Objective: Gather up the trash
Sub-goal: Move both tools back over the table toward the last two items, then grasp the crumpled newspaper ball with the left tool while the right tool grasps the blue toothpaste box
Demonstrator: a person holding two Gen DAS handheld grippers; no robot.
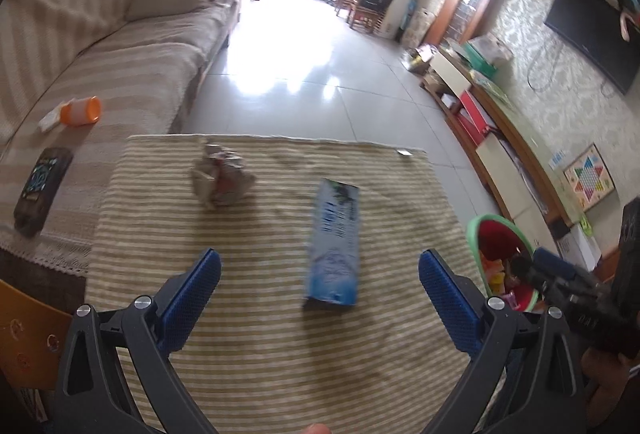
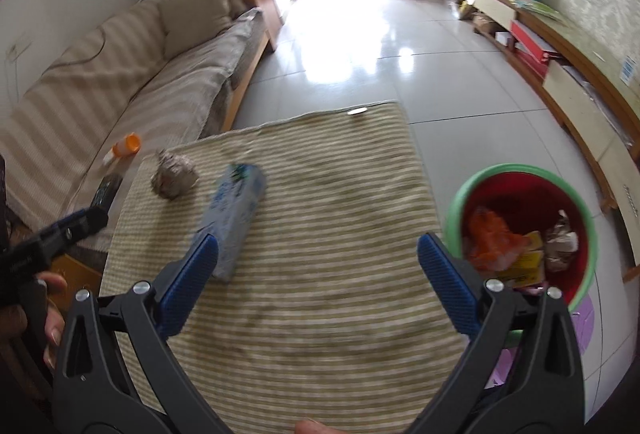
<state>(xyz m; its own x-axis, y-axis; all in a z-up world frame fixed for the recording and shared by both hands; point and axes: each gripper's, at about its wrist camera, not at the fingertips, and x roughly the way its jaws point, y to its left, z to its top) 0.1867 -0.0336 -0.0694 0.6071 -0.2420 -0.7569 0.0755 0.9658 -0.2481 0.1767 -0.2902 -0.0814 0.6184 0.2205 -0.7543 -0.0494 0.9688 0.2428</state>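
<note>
A blue carton (image 1: 334, 234) lies flat on the striped cloth (image 1: 248, 334). A crumpled paper ball (image 1: 222, 180) sits beyond it to the left. My left gripper (image 1: 320, 258) hovers open over the cloth, the carton's near end between its fingers but untouched. In the right wrist view the carton (image 2: 236, 214) lies by the left fingertip of my open right gripper (image 2: 318, 240), which holds nothing, and the paper ball (image 2: 174, 174) is farther left. A red bin with a green rim (image 2: 516, 168) holds several scraps beside the cloth's right edge and also shows as the bin (image 1: 476, 234) in the left wrist view.
A striped sofa (image 1: 132, 74) runs along the left with an orange cup (image 1: 80, 110) and a dark remote (image 1: 40, 182) on it. A low wooden cabinet (image 2: 568, 74) lines the right wall. Shiny tiled floor (image 2: 360, 46) stretches ahead. A small white scrap (image 2: 357, 110) lies at the cloth's far edge.
</note>
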